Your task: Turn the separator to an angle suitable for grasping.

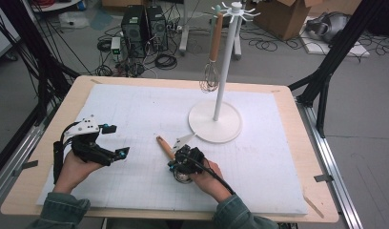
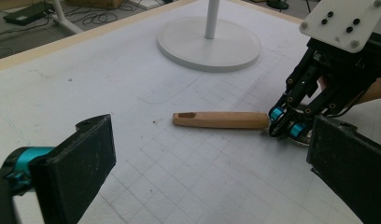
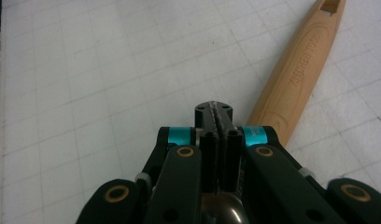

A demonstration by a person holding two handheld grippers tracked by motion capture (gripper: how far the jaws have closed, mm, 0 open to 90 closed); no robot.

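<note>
right gripper (image 1: 179,164): my jaws clamped on the metal end of the wooden-handled utensil (image 2: 221,120), which lies flat on the white mat (image 1: 135,114), to lift it | left gripper (image 1: 117,140): jaws wide apart, nothing held, waiting alongside | beyond: hanging stand (image 1: 215,121) with whisk (image 1: 210,78), probably the utensil's destination

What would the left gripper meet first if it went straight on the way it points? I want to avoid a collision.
Probably the wooden handle lying on the mat, just ahead between its open jaws; the right gripper, shut at that handle's end, is close beside. Depth is hard to judge.
</note>
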